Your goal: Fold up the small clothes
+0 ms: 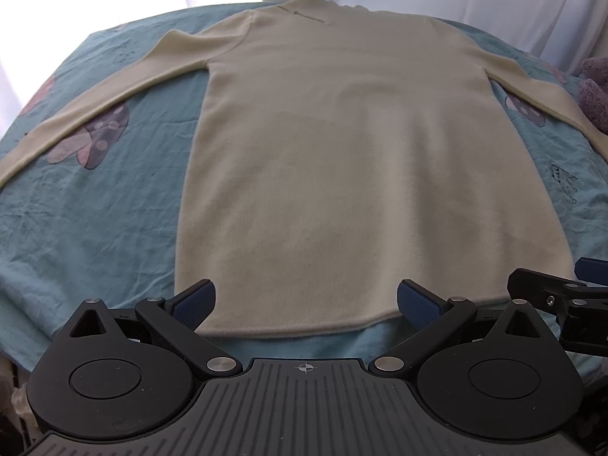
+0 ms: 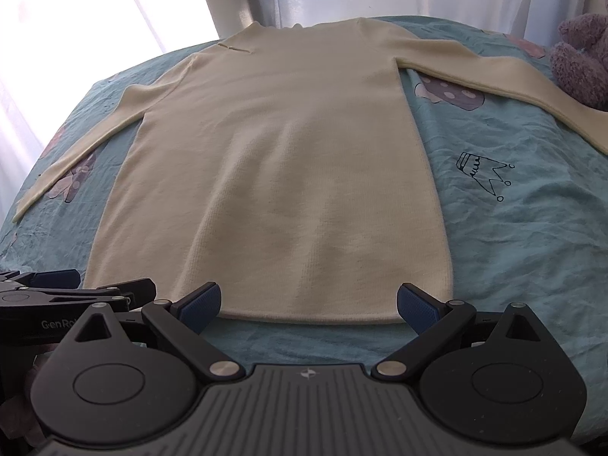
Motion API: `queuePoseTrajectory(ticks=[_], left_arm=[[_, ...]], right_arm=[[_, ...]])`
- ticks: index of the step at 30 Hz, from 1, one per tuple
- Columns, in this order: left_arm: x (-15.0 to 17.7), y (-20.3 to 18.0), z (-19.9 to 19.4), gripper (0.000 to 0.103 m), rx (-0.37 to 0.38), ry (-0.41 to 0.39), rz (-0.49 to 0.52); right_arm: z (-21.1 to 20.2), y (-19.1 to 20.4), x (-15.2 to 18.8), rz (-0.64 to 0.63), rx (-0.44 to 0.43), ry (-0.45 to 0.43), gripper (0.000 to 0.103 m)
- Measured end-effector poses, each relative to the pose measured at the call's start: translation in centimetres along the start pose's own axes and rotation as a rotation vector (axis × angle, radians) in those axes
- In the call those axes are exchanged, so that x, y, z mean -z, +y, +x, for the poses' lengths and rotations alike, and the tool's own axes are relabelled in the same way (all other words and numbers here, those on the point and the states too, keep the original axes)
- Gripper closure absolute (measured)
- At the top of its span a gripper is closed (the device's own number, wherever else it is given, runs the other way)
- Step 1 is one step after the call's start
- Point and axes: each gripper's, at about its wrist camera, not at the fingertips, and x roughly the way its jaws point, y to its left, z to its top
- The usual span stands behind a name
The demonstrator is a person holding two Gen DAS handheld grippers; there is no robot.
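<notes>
Sweater (image 1: 342, 144) lies flat on teal bedsheet (image 1: 114, 209).

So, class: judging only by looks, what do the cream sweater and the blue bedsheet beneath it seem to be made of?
Cream sweater: probably a soft fine knit, wool or acrylic; matte, slightly fuzzy, with faint vertical ribbing.
Blue bedsheet: probably thin woven cotton; matte, finely creased, with printed crown and mushroom motifs.

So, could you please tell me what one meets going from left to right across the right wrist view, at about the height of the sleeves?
Left sleeve → sweater body → mushroom print on the bedsheet → right sleeve → purple plush toy.
</notes>
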Motion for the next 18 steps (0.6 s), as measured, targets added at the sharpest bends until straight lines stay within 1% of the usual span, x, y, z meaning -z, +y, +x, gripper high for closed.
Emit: queuePoseTrajectory(ticks=[9,18], left_arm=[[0.01,-0.24,0.08,0.0,0.009,0.01,0.009],[-0.03,-0.13,0.01,0.0,0.008,0.009,0.018]], right_arm=[[-0.06,-0.49,-0.28,0.005,0.011,-0.006,0.004],[0.06,-0.15,-0.28,0.004,0.006,-0.003,0.004]])
